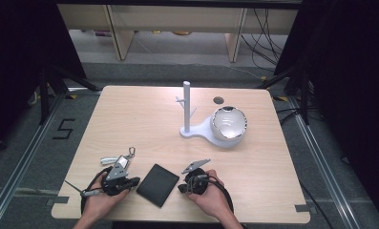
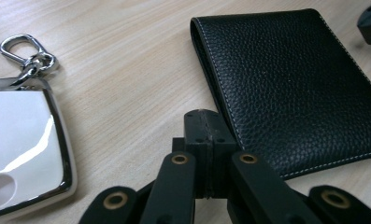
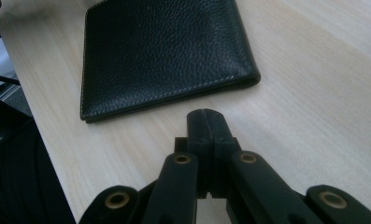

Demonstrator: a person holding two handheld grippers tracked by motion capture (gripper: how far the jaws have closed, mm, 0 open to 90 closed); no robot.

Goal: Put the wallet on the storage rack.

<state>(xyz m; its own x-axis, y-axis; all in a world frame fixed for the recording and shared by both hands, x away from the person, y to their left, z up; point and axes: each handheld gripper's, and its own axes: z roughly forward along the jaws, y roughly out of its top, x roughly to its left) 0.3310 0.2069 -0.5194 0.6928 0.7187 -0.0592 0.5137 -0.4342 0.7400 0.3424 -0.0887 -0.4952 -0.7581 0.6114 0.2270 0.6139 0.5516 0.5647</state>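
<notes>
Pale wood grain covers the bench, which stands on a grey floor between dark curtains, with cables trailing at the upper right of the high view. In the left gripper view the left gripper has its black jaws pressed together with nothing between them, their tips low over the wood just beside the folded spine of a black leather wallet that fills the upper right of that frame. At the left edge of the same frame lies a white key fob with a chrome rim, its silver clasp toward the upper left. In the right gripper view the right gripper also has its jaws shut tight and empty, pointing at the stitched long edge of the wallet, which lies flat in the upper half of the frame, near the tips but apart from them. From the high view, the wallet sits near the bottom centre of the bench, between the left gripper and the right gripper, each held in a hand coming in from the bottom edge. The key fob lies just above the left gripper. Farther up, right of centre, a white stand with an upright post and small pegs rises from a base that holds a round white dish.
</notes>
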